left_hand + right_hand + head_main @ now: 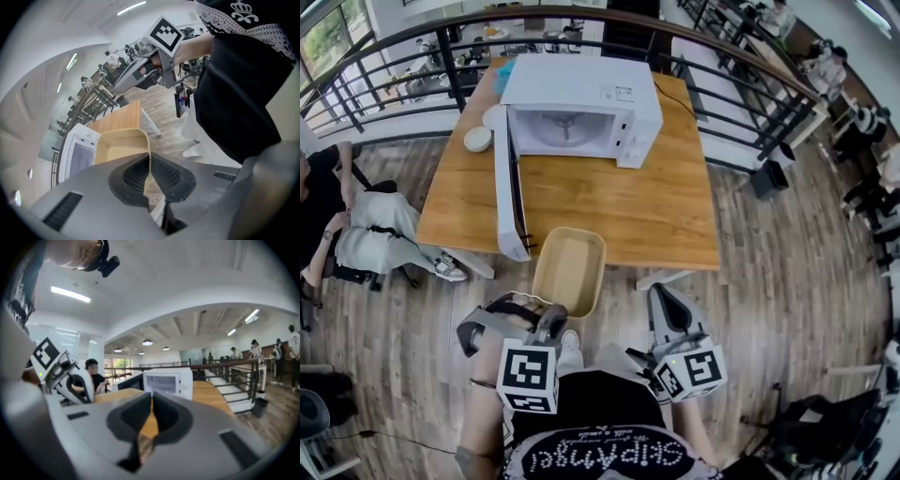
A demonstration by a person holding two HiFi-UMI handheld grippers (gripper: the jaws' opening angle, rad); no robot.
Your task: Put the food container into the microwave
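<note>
Left gripper view shows the left tongs point(150, 174) pinched on the nearest rim of the shallow beige plastic food container point(119, 149), which is probably light, stiff and slick; the right tongs point(151, 414) are closed and empty.

An empty beige rectangular food container point(570, 269) overhangs the table's point(666, 211) near edge, before the open-doored white microwave point(581, 98).
</note>
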